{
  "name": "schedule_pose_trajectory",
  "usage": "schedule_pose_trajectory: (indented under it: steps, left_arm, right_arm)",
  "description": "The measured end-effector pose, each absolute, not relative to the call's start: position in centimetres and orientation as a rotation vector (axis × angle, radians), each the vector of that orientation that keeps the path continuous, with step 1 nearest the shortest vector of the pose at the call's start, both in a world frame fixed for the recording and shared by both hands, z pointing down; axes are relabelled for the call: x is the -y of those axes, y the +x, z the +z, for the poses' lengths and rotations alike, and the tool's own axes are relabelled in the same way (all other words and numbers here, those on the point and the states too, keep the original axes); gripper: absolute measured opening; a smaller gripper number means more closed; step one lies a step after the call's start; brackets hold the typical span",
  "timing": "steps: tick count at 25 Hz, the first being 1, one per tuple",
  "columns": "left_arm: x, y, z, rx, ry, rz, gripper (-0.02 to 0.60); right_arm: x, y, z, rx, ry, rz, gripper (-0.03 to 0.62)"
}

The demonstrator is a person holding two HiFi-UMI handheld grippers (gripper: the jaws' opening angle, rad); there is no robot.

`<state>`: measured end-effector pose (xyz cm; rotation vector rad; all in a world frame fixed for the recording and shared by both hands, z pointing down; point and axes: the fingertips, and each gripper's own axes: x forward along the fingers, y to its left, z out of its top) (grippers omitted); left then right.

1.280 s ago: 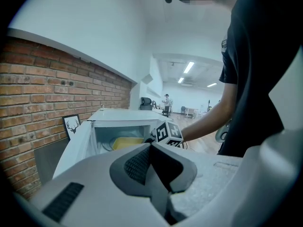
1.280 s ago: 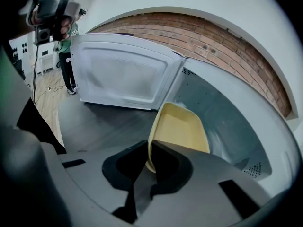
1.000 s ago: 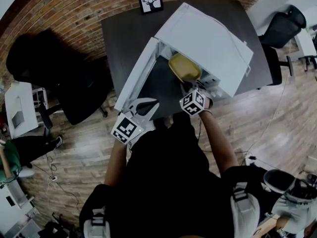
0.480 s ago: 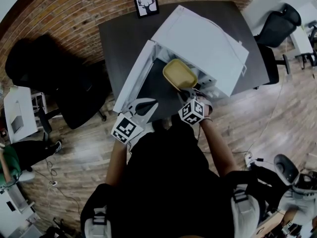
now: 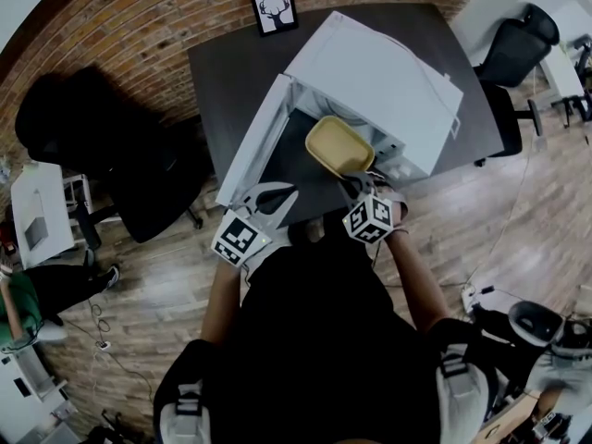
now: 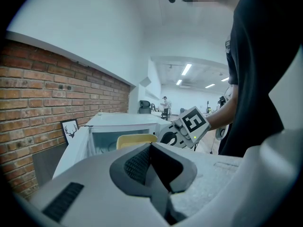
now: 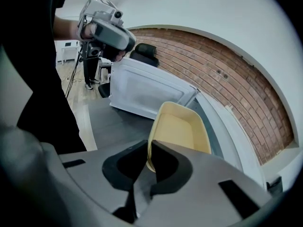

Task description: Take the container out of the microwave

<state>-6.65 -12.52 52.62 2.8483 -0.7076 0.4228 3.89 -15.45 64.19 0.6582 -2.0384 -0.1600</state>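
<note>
Yellow container [image 5: 339,145] is at the mouth of the open microwave [image 5: 379,72], above the dark table [image 5: 231,63], its near rim pinched between the right gripper's [image 5: 356,183] jaws. The left gripper [image 5: 268,199] (jaws together, nothing between them) hangs near the door [image 5: 252,141].

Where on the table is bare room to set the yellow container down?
Bare tabletop lies left of the microwave, between its open door and the deer picture. A narrower strip lies before the opening, but it is crowded: the right gripper holds the container there, hemmed by the door.
</note>
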Motion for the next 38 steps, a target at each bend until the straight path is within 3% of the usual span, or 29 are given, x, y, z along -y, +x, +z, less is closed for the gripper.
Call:
schedule_pose_trajectory:
  steps: [38]
  left_arm:
    - [10.9, -5.7, 52.5, 0.704, 2.880, 0.444, 0.002]
  right_arm:
    - [12.6, 3.5, 56.4, 2.142, 0.600, -0.230, 0.023]
